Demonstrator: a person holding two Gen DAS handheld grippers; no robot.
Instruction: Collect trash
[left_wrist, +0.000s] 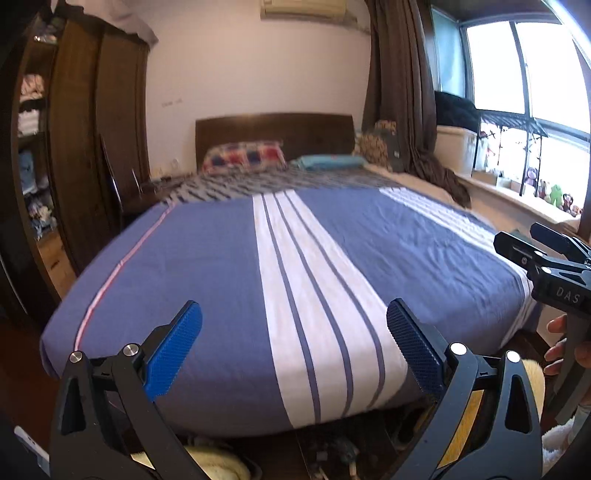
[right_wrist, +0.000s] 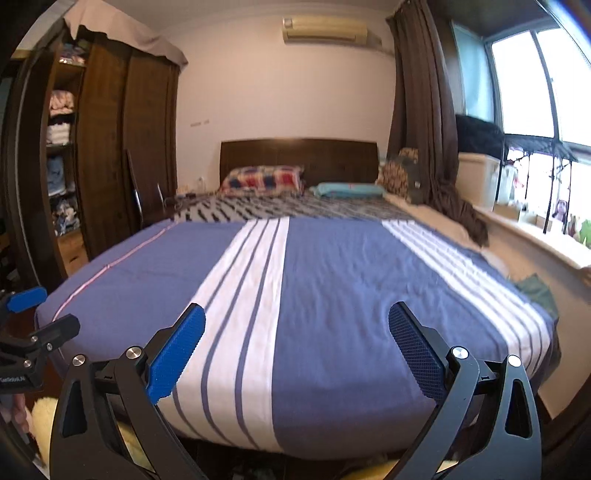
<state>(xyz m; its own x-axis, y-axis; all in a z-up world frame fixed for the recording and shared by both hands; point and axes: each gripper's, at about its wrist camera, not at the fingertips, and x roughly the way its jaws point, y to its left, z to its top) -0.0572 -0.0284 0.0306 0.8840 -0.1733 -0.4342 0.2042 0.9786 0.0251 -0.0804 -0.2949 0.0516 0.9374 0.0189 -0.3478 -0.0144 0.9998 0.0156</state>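
Left claw: my left gripper (left_wrist: 294, 345) is held over the foot edge of the bed (left_wrist: 207, 266), its blue pads (left_wrist: 173, 354) spread wide apart with nothing between them.
Right claw: my right gripper (right_wrist: 296, 347) is held likewise over the foot edge, pads (right_wrist: 177, 356) spread wide apart and empty; in the left wrist view it shows at the bed's right corner (left_wrist: 532, 251), with fingers of my hand (left_wrist: 557, 345) on its handle.
Landmark: the bed, covered by a blue spread with white stripes (right_wrist: 243, 314); a patterned blanket (right_wrist: 295, 208) lies beyond it toward the headboard (right_wrist: 299, 157).
Task's thing: I cannot make out any trash on the bed from either view; a small dark green cloth (right_wrist: 535, 291) lies at the bed's right edge, its nature unclear.
Head of bed: a checked pillow (right_wrist: 262, 179) and a teal pillow (right_wrist: 349, 189) lie against the headboard.
Left of bed: a narrow floor strip separates the mattress edge from the wooden wardrobe (right_wrist: 125, 147).
Right of bed: the window ledge (right_wrist: 535, 236) runs just beside the mattress, and a brown curtain (right_wrist: 424, 129) trails onto it.
Below foot edge: pale fluffy items (left_wrist: 218, 461) sit on the floor, partly hidden.
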